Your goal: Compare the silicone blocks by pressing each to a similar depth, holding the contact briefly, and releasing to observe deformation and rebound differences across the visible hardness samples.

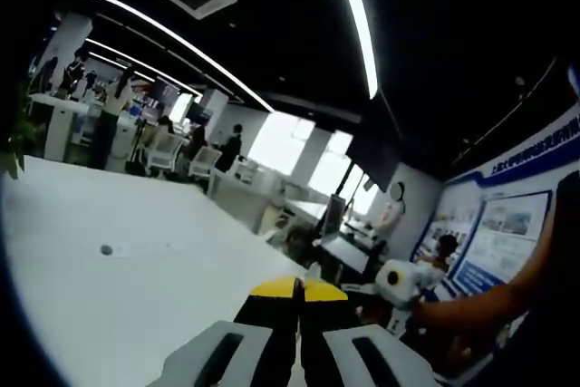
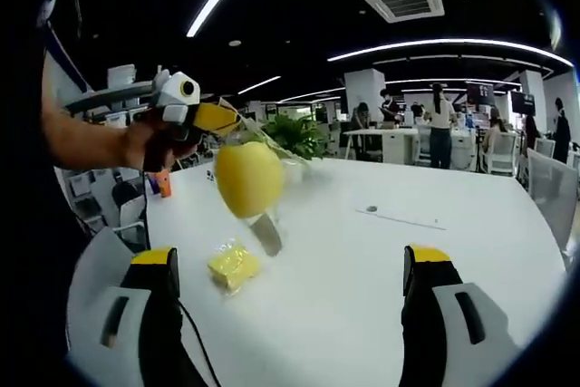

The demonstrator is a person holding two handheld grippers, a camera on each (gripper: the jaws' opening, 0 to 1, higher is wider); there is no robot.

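Note:
In the right gripper view a hand [image 2: 145,142] holds my left gripper [image 2: 220,119] up at the left, above the white table [image 2: 362,269]. Its yellow-tipped jaws are shut on the top of a clear bag, and a round yellow silicone sample [image 2: 249,178] hangs in that bag over the table. A second yellow sample [image 2: 234,265], small and blocky in clear wrap, lies on the table below it. My right gripper [image 2: 290,260] is open wide, its jaws on either side of the lying sample but nearer the camera. In the left gripper view the left gripper [image 1: 299,289] shows its tips pressed together.
A small dark round mark [image 2: 370,209] and a thin strip lie on the table to the right. A green plant [image 2: 294,133] stands at the far table edge. Desks, chairs and standing people fill the office behind. A person's hand [image 1: 471,314] shows at the right.

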